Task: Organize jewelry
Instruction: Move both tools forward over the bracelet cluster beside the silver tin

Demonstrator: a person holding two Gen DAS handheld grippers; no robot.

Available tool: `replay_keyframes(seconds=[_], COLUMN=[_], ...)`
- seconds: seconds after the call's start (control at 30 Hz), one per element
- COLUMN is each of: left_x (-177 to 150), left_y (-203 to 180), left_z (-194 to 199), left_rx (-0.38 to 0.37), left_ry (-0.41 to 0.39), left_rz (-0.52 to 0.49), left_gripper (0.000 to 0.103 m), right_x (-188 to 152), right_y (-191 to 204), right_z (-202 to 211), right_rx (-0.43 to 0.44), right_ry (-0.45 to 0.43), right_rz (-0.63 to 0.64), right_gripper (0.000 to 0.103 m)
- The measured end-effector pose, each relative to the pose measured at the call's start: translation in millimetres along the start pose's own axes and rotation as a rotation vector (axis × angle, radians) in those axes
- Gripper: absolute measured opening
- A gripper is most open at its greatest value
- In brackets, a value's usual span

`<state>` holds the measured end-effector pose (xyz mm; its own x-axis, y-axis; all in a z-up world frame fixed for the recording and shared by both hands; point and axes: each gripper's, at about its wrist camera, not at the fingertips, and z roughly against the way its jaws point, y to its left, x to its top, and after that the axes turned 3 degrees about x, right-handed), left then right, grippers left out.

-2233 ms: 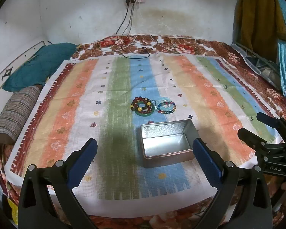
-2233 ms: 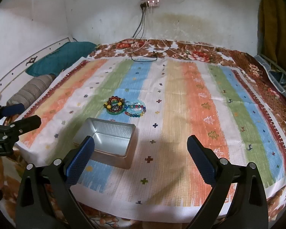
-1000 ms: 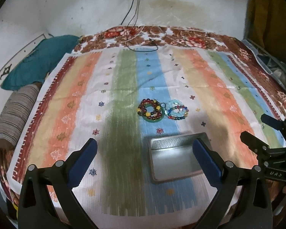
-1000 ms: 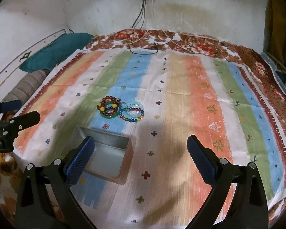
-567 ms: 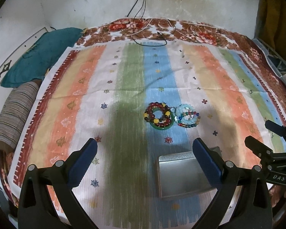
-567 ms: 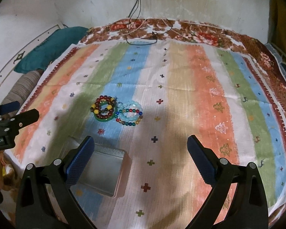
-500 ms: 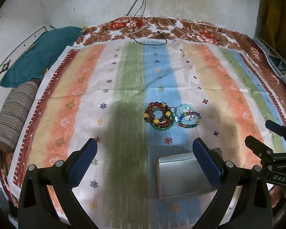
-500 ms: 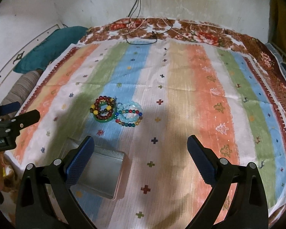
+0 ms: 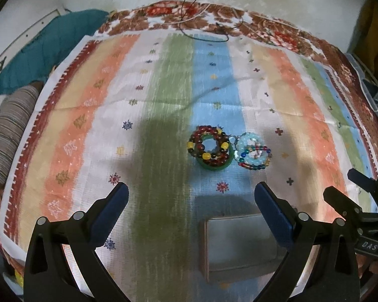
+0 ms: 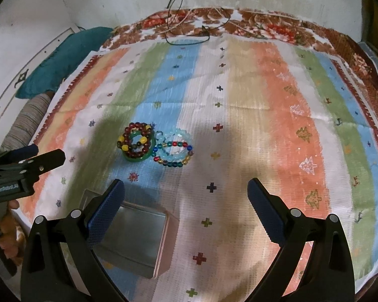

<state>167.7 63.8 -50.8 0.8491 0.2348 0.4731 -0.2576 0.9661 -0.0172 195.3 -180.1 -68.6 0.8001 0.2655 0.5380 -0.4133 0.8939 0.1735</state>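
Two piles of bead bracelets lie side by side on the striped cloth: a dark red and yellow pile on a green bangle point(image 9: 210, 148) point(image 10: 136, 144), and a pale blue pile with mixed coloured beads point(image 9: 253, 152) point(image 10: 174, 152). An open silver metal tin point(image 9: 237, 245) point(image 10: 136, 235) sits just in front of them, empty. My left gripper point(image 9: 190, 206) hovers open above the cloth between tin and bracelets. My right gripper point(image 10: 185, 201) is open too, holding nothing, with its left finger over the tin. Each gripper shows at the edge of the other's view.
A teal pillow point(image 9: 48, 47) and a striped bolster point(image 9: 6, 125) lie at the left edge of the bed. Black cables point(image 9: 204, 30) trail from the wall onto the floral blanket at the back. A person's hand point(image 10: 5, 236) holds the left tool.
Both grippers have moved forward and lower over the bed, so the bracelets look larger and nearer and the tin has slid toward the bottom of each view. Both stay open.
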Motion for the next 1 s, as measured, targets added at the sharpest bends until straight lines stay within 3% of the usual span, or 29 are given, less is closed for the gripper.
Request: replay_keyframes(seconds=[1.0], left_x=[25.8], left_y=[21.2], left_z=[-83.6], left_rx=[-0.039], left_ry=[0.162], left_rz=[0.126], left_gripper=[0.097], right_x=[23.0], right_y=[1.8], right_z=[-63.1], right_rx=[-0.008], right_ry=[0.090], right_rz=[0.026], right_gripper=[0.098])
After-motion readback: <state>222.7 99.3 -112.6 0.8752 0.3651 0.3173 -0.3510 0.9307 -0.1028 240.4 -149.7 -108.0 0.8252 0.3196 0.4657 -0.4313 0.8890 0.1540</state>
